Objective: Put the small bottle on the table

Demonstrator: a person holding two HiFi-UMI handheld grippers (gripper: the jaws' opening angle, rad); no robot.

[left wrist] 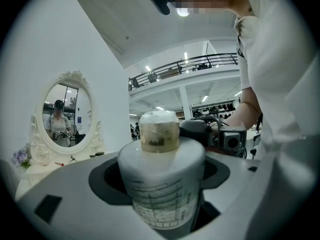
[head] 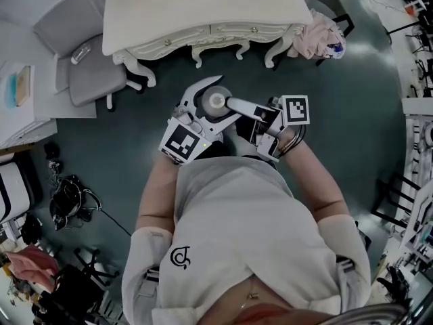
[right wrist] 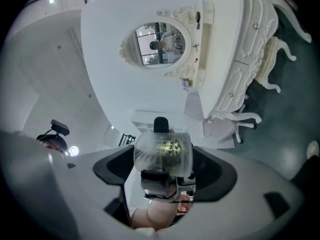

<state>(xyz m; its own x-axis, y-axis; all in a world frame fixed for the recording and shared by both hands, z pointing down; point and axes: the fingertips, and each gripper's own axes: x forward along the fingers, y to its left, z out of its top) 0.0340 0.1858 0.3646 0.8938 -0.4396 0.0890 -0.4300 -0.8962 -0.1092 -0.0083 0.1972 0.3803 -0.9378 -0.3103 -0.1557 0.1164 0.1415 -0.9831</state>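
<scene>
Small bottle (right wrist: 163, 151) between the fingers (right wrist: 222, 176) of the right gripper (right wrist: 164, 159), white dressing table (right wrist: 239, 49) with oval mirror (right wrist: 159, 45) beyond

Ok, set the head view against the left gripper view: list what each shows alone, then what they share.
Head view only: the grey chair and the dark floor. Left gripper view only: the oval mirror with the person reflected in it, and the railed balcony. Shared: the small bottle and the white dressing table.
</scene>
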